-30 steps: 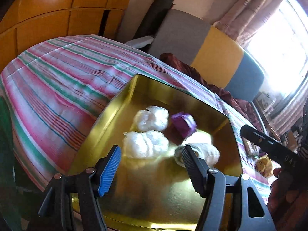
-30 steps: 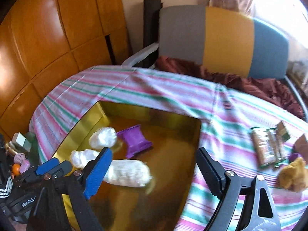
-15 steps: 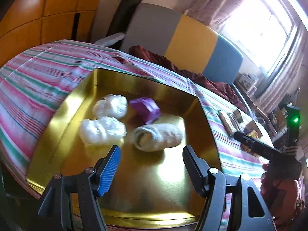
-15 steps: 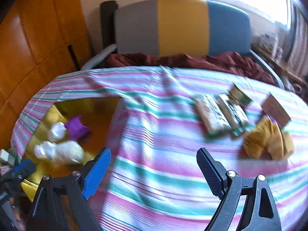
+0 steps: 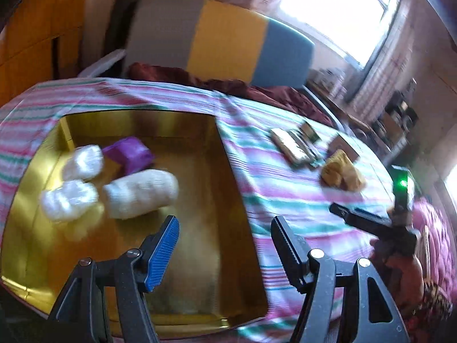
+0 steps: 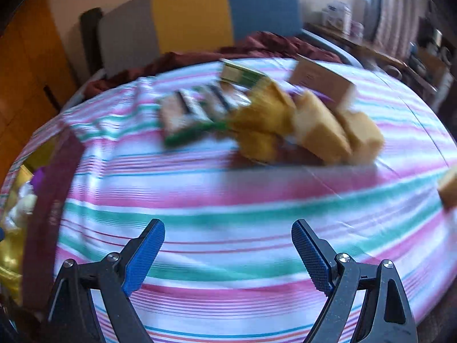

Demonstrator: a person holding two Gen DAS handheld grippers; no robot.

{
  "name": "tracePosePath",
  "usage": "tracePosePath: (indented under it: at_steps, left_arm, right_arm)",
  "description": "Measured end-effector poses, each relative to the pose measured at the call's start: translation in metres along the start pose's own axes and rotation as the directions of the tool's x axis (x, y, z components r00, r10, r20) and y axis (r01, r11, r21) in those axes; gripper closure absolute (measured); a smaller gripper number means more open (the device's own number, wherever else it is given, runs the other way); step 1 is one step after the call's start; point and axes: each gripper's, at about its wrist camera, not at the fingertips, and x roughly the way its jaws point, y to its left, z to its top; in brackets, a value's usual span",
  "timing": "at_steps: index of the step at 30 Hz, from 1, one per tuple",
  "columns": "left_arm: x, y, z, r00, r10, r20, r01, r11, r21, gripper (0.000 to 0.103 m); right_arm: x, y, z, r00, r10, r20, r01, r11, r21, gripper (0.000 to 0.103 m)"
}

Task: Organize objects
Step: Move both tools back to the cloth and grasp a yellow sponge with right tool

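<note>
A gold tray (image 5: pixel 200 257) lies on the striped tablecloth. It holds a rolled white cloth (image 5: pixel 142 193), two white fluffy bundles (image 5: pixel 68 198), and a purple piece (image 5: pixel 128 153). My left gripper (image 5: pixel 225 245) is open and empty above the tray's right side. My right gripper (image 6: pixel 228 253) is open and empty above bare cloth, short of a yellow plush pile (image 6: pixel 302 125), snack packets (image 6: pixel 191 108), a green box (image 6: pixel 240 74) and a brown carton (image 6: pixel 320 81). The right gripper also shows in the left wrist view (image 5: pixel 371 220).
A grey, yellow and blue chair back (image 5: pixel 217 40) and a maroon cloth (image 5: pixel 251 88) stand behind the table. Wooden panels (image 5: pixel 34 37) are at the left. The tray's edge (image 6: pixel 17 200) is at the far left of the right wrist view. Another yellow item (image 6: pixel 450 188) sits at the right edge.
Both grippers have swung right. The left moved from the tray's middle toward its right rim. The right left the tray and now faces the yellow plush and packets, much closer. Both stayed open.
</note>
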Motion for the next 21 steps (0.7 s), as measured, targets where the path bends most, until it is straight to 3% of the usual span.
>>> tracePosePath:
  at_steps: [8,14,17,21]
  left_arm:
    - [0.01,-0.049,-0.003,0.996,-0.074,-0.041,0.078,0.991,0.108,0.035]
    - [0.014,-0.064,-0.011,0.996,-0.067,-0.066,0.075,0.988,0.136,0.035]
    - [0.016,-0.065,-0.013,0.996,-0.053,-0.075,0.063,0.989,0.137,0.035]
    - [0.021,-0.063,-0.012,0.995,-0.05,-0.085,0.06,0.99,0.126,0.035]
  right_arm:
    - [-0.014,-0.059,0.049,0.985,-0.067,0.16,0.042,0.987,0.153,0.012]
    - [0.01,-0.079,0.095,0.966,-0.196,0.166,0.166,0.969,0.181,0.017]
    - [0.025,-0.083,0.098,0.954,-0.267,0.136,0.245,0.956,0.159,0.024]
    - [0.022,-0.079,0.074,0.959,-0.237,0.158,0.219,0.968,0.122,0.024]
